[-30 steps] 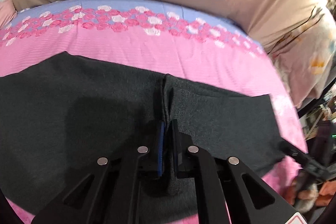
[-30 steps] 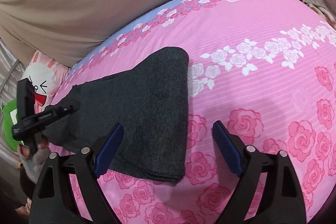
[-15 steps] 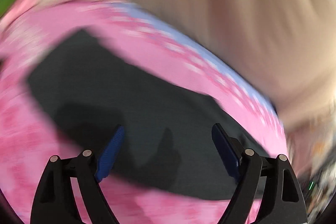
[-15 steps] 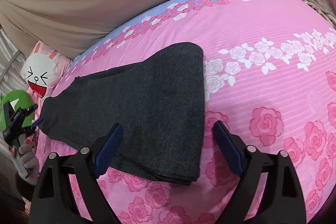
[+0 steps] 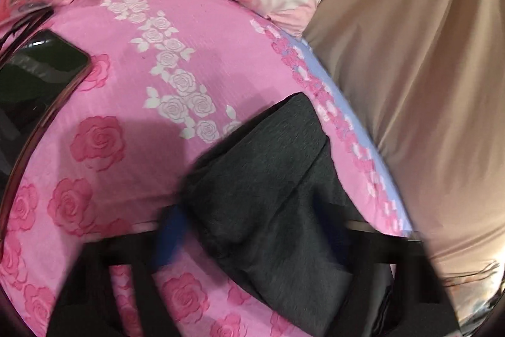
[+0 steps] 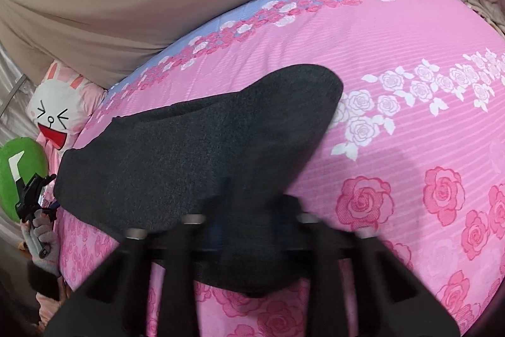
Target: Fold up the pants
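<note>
The pants (image 6: pixel 202 160) lie on the bed (image 6: pixel 394 59), already folded to a long strip, with each tool just closing on one end, right tool (image 6: pixel 249 229) pinching cloth, left tool (image 5: pixel 252 239) astride it, so another fold seems left.

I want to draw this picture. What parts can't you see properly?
- Left claw, left wrist view: smeared by motion; whether it pinches the pants is unclear.
- Right claw, right wrist view: tips blurred, buried in pants.
- Phone, left wrist view: cut off by the edge.
</note>
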Demonstrator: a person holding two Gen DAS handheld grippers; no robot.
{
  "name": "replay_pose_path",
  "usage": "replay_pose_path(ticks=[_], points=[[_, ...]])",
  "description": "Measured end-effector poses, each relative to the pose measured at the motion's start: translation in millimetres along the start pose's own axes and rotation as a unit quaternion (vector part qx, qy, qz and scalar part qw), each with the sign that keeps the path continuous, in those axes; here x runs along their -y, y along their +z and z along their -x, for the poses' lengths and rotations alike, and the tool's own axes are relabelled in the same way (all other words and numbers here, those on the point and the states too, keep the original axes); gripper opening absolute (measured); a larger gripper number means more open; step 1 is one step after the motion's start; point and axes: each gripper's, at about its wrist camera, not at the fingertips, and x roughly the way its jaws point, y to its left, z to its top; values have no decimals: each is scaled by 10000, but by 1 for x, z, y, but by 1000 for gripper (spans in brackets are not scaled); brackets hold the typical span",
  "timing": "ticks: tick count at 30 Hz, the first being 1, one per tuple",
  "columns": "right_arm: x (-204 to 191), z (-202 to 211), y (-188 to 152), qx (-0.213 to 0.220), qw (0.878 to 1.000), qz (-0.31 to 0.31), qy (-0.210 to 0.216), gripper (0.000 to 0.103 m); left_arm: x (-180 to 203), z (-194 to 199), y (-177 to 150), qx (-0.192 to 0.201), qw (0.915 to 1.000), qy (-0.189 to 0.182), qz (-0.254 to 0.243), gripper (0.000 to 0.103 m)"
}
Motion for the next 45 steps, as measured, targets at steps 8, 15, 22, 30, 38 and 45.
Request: replay_pose_path(ticks=[8, 15, 22, 30, 38, 45], points=[[19, 67, 26, 643, 9970, 319, -297, 12, 56, 49, -17, 57, 9965, -642, -535, 22], [136, 118, 5, 748, 9869, -599, -1296, 20, 85, 22, -92, -546, 9912, -486, -1102, 23], [48, 124, -12, 1186, 9837, 679, -1167, 80, 54, 5, -91, -535, 9962, -347, -594, 29], [-42, -2, -12, -205, 9843, 1561, -802, 43, 41, 11, -96, -543, 9953, -696, -398, 30], [-44, 25, 24, 291, 9928, 1137, -225, 8, 37, 8, -95, -556, 9938, -898, -349, 31], [-47, -18, 3, -220, 9904, 1255, -531, 31, 38, 9, -95, -561, 9936, -922, -330, 31]])
